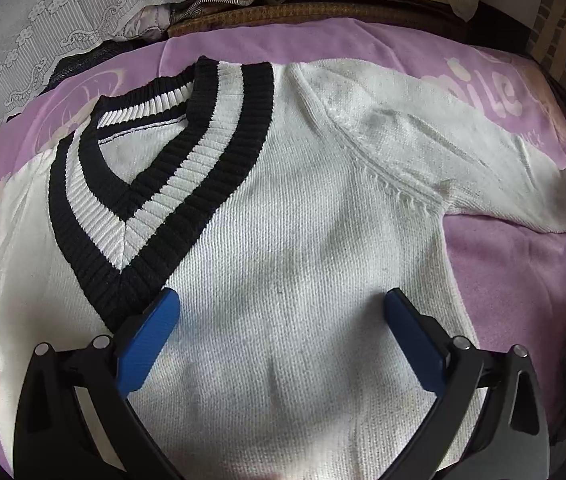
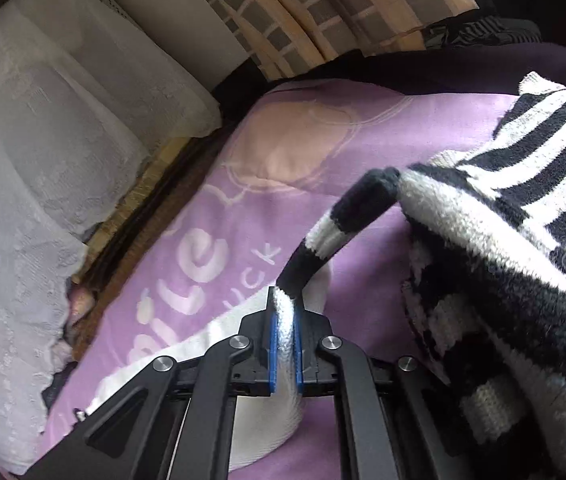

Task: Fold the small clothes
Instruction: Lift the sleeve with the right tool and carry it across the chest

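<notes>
The white sweater [image 1: 283,208] lies flat, front up, mid-blanket [image 1: 503,264], its black-and-white V-neck toward the far edge. My right gripper [image 2: 286,320] pinches the sleeve cuff [image 2: 323,236]; my left gripper [image 1: 281,312] hovers wide over the chest. A sideways pull could drag the body askew, or the knit could slip out.

White knit V-neck sweater [image 1: 283,220], black-striped collar, flat on purple blanket, one sleeve cuff pinched.
</notes>
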